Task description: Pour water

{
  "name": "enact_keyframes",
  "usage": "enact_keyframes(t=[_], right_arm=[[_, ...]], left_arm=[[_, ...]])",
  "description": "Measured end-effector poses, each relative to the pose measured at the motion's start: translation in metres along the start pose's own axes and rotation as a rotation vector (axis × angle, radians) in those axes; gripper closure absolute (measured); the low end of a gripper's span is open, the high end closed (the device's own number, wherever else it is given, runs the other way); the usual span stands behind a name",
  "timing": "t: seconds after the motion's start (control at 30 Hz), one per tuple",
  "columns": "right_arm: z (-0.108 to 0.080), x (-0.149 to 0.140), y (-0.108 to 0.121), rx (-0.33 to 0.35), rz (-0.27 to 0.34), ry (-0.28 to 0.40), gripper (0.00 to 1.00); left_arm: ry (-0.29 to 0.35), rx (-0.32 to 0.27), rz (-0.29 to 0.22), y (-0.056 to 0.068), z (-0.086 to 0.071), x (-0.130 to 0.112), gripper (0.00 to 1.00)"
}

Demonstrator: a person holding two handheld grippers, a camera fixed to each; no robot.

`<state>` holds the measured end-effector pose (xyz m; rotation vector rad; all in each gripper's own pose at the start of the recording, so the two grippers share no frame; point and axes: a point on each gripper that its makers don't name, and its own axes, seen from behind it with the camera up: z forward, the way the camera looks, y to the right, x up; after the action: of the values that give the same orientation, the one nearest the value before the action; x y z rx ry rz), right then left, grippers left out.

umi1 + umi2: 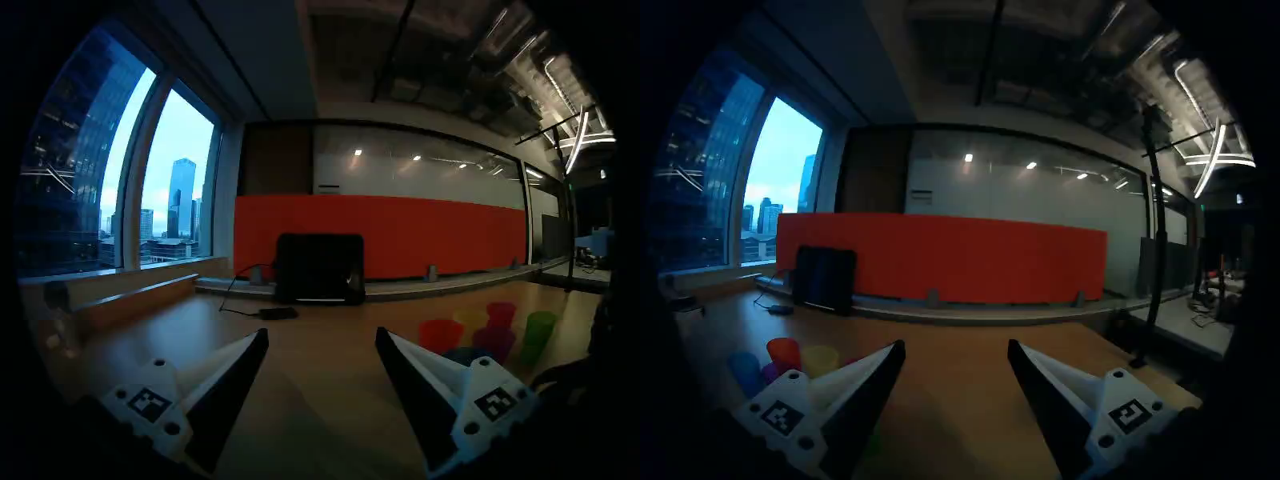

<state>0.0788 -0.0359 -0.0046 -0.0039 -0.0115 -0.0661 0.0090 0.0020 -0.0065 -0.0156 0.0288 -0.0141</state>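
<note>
Left hand-held gripper (pixel 320 332) stands wide open and empty, and so does the right hand-held gripper (pixel 954 344). Coloured plastic cups (pixel 496 336) cluster at four o'clock in the left gripper view and at eight o'clock in the right gripper view. They look thin, light, tapered and translucent, packed close on the smooth wooden table (pixel 320 416). A finger clipping one could topple its neighbours.

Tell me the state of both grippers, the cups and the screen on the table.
Left gripper: open, empty.
Right gripper: open, empty.
Cups: upright, clustered on the table; contents can't be told.
Screen: dark, standing at the table's far edge.
</note>
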Motion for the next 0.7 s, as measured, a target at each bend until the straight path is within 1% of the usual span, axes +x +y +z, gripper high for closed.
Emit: enact_keyframes(t=[0.2, 0.4, 0.7], right_arm=[[0.0006, 0.0055, -0.0059, 0.006, -0.011, 0.007, 0.01], [0.0013, 0.0070, -0.0087, 0.012, -0.010, 0.008, 0.01], [0.0005, 0.0082, -0.0069, 0.011, -0.003, 0.012, 0.01]], left_arm=[[-0.022, -0.009, 0.015, 0.0052, 0.0039, -0.0079, 0.00], [-0.026, -0.008, 0.014, 0.0040, 0.0058, -0.0087, 0.00], [-0.027, -0.010, 0.015, 0.0031, 0.0056, -0.0082, 0.00]])
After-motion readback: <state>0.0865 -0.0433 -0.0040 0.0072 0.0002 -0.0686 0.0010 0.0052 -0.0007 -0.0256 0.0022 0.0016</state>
